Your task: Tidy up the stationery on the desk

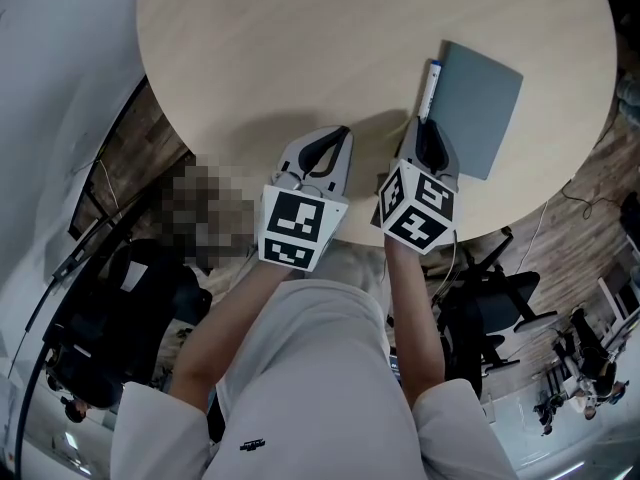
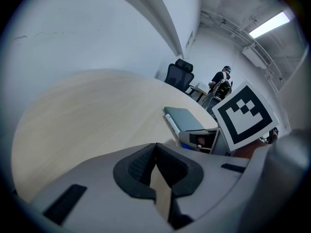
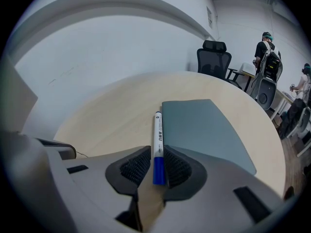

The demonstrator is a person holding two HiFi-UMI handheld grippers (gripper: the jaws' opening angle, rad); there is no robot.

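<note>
Marker (image 3: 157, 135) lies flat on table (image 1: 300, 48), just beside left edge of grey notebook (image 3: 204, 130), parallel to it. My right gripper (image 3: 156, 166) pinches its blue end, pads snug on both sides. My left gripper (image 2: 155, 152) idle near table edge, jaws pressed together, nothing between. I judge tidying nearly done: both items grouped; only release, maybe squaring up, remains
</note>
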